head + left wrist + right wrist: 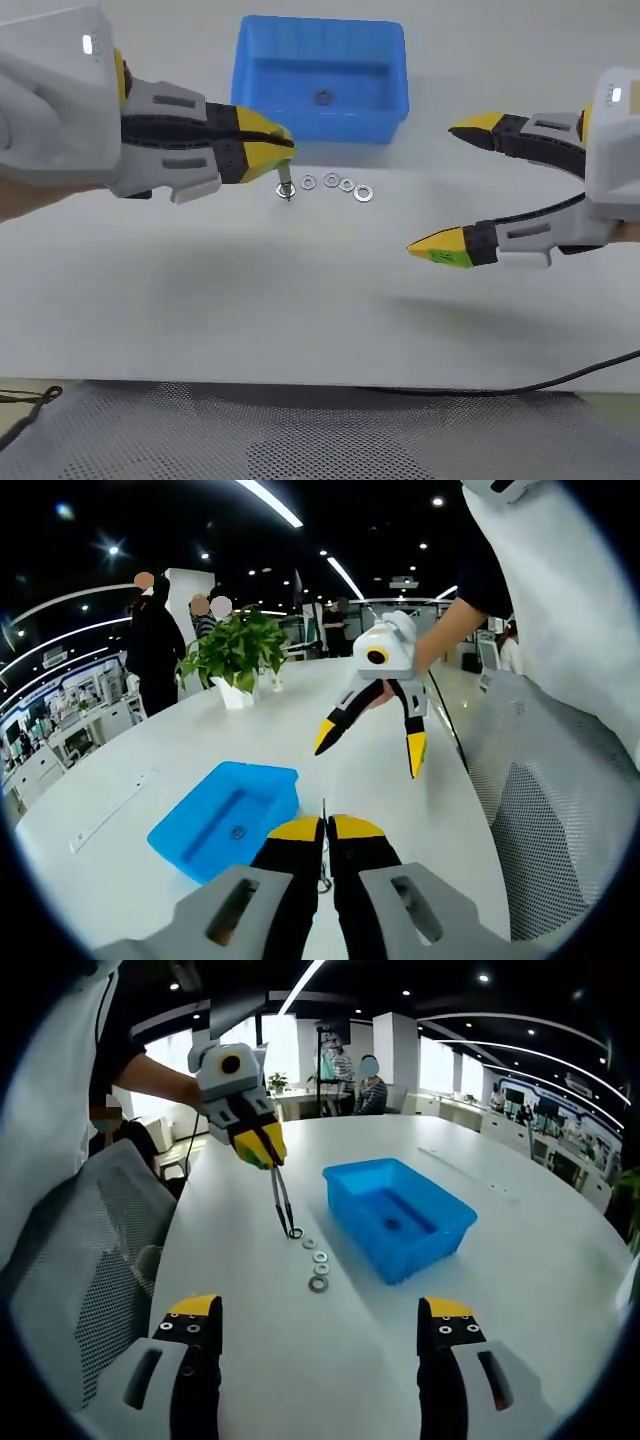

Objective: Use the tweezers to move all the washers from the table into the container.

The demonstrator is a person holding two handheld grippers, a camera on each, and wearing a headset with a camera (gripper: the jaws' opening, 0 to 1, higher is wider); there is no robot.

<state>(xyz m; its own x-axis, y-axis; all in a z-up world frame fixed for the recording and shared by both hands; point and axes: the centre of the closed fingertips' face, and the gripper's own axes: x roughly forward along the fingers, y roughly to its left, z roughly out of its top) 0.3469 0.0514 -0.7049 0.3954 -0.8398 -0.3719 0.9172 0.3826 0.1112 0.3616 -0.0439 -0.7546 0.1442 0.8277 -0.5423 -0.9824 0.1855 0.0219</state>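
Closest to you, at the bottom of the head view, is a grey mesh chair [300, 440]. A black cable [560, 380] runs along the near edge of the white table [250, 300].

A little farther up, on the right side of the frame, is your right gripper [430, 188]. Its jaws stand wide apart and it holds nothing.

On the left side is your left gripper [288, 146]. Its jaws are pressed together on the top of the tweezers [285, 180], which point down at the table. The tweezer tips sit right at the end washer [287, 193]. It is at the left end of a short row of washers [340, 184] in the middle of the frame. You cannot tell from these views if the tips have caught it yet.

Farthest back, at the top middle, is the blue container [250, 70]. A lone washer [323, 97] lies on its floor.

It looks like you are on the picking-up step, with most of the job left to do. For the next move, make sure the tips pinch the rim of the end washer. Then lift it straight up, carry it over the near blue wall and let it drop inside. Go slowly, because a thin flat washer can slip out of the tips.
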